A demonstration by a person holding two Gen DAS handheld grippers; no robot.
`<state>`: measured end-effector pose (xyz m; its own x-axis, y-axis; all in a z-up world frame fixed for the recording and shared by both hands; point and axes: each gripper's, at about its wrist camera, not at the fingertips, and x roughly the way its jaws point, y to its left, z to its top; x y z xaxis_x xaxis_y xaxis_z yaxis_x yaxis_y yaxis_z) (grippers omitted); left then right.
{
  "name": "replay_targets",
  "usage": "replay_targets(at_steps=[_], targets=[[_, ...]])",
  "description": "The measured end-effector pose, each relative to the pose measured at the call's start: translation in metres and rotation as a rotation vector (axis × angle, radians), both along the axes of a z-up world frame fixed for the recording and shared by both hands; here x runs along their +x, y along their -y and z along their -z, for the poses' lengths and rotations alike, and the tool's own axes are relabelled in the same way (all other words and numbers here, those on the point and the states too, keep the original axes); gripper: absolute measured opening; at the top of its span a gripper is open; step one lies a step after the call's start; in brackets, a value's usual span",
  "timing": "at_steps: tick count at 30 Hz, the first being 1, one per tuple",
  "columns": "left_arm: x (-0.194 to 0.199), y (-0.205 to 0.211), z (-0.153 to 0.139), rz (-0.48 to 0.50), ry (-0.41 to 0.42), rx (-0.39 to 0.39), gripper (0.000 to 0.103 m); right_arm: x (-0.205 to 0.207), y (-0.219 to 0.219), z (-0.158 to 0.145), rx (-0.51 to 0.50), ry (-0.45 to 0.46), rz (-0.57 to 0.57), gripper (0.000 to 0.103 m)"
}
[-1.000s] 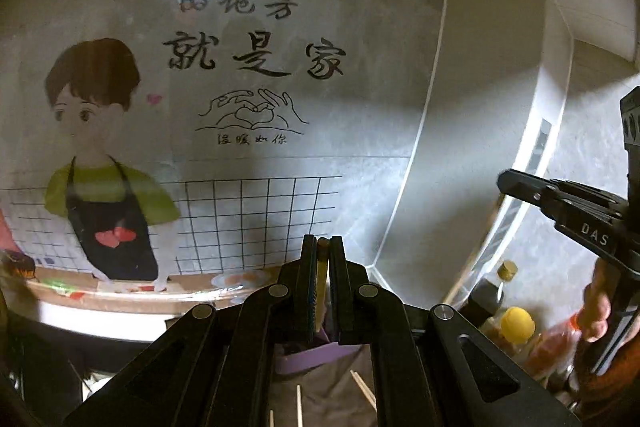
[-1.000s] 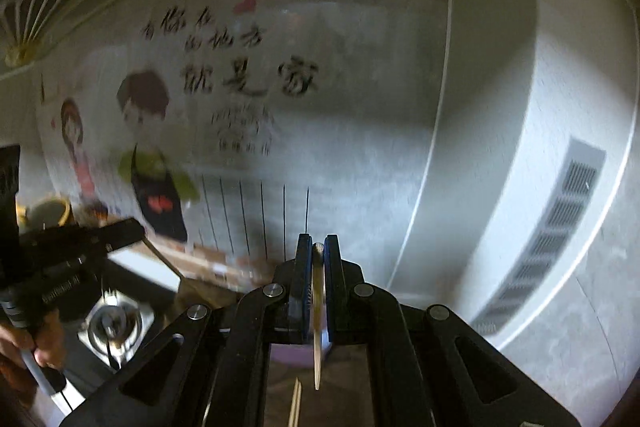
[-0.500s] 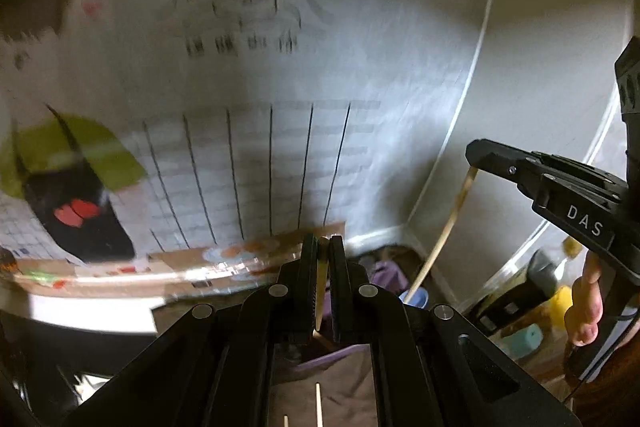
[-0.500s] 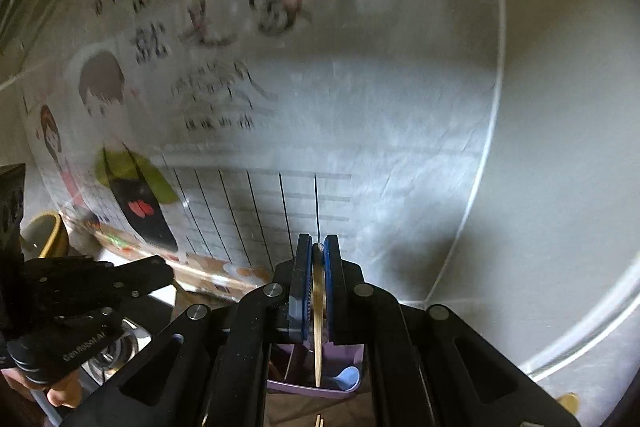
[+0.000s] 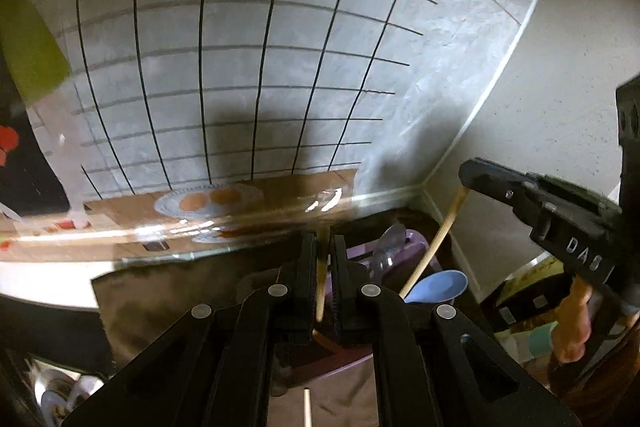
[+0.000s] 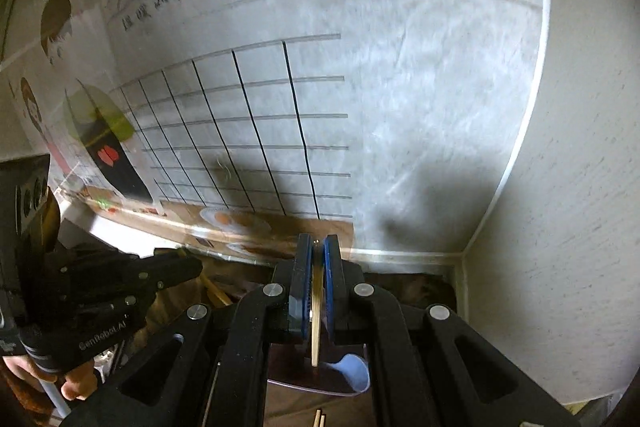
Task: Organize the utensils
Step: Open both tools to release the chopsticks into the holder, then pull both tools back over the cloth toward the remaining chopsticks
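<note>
My left gripper (image 5: pixel 323 241) is shut on a wooden chopstick (image 5: pixel 320 291) that hangs down over a purple utensil holder (image 5: pixel 412 247). My right gripper (image 6: pixel 318 241) is shut on another chopstick (image 6: pixel 316 327), its lower end at the holder (image 6: pixel 320 385) beside a blue spoon (image 6: pixel 354 371). In the left wrist view the right gripper (image 5: pixel 466 183) shows at the right with its chopstick (image 5: pixel 436 239) slanting down into the holder next to the blue spoon (image 5: pixel 444 285). The left gripper (image 6: pixel 188 265) shows at the left of the right wrist view.
A tiled wall with a cartoon sticker (image 6: pixel 100 131) stands close behind, meeting a white wall (image 6: pixel 560 187) in a corner at the right. Loose chopsticks (image 5: pixel 307 407) lie on the dark counter below. Bottles and packets (image 5: pixel 520 307) stand at the right.
Both grippers have tilted down and moved toward the corner; the holder and blue spoon have come into view under them. Both still hold their chopsticks.
</note>
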<state>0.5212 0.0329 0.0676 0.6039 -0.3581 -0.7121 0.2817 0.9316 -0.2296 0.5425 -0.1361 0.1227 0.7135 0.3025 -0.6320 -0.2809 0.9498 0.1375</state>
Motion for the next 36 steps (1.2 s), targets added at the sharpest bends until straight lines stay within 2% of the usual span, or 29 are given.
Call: replay_targets(at_steps=[1,4,6,8,10,14,19,24,29,32,33,36], targets=[[0.001,-0.002,0.000,-0.002,0.000,-0.016,0.010,0.001,-0.001,0.002,-0.012,-0.001,0.000,0.008],[-0.004,-0.010,-0.011,-0.020,0.034,-0.059,0.024,0.000,-0.003,0.006,-0.025,-0.018,-0.029,0.010],[-0.011,-0.017,-0.021,-0.035,0.059,-0.093,0.027,-0.004,-0.003,0.002,-0.033,0.008,-0.033,0.019],[-0.025,-0.026,-0.035,-0.062,0.097,-0.116,0.028,-0.016,-0.001,-0.006,-0.045,0.058,-0.019,0.037],[-0.042,-0.032,-0.045,-0.087,0.129,-0.110,0.029,-0.033,0.003,-0.013,-0.050,0.101,-0.005,0.039],[-0.084,-0.043,-0.052,-0.115,0.157,-0.112,0.030,-0.066,0.015,-0.019,-0.036,0.128,0.017,0.039],[-0.154,-0.052,-0.032,-0.149,0.190,-0.031,0.030,-0.120,0.029,-0.008,-0.034,0.123,0.033,0.039],[-0.212,-0.054,0.002,-0.142,0.182,-0.016,0.030,-0.174,0.034,0.017,-0.047,0.105,0.034,0.038],[-0.265,-0.057,0.040,-0.153,0.148,-0.028,0.030,-0.215,0.039,0.048,-0.027,0.036,0.036,0.037],[-0.293,-0.056,0.057,-0.161,0.159,0.017,0.030,-0.245,0.042,0.081,-0.039,-0.031,0.046,0.035],[-0.301,-0.055,0.063,-0.166,0.165,0.031,0.030,-0.245,0.042,0.081,-0.039,-0.031,0.046,0.035],[-0.318,-0.060,0.079,-0.186,0.142,0.027,0.030,-0.264,0.046,0.107,-0.030,-0.083,0.058,0.034]])
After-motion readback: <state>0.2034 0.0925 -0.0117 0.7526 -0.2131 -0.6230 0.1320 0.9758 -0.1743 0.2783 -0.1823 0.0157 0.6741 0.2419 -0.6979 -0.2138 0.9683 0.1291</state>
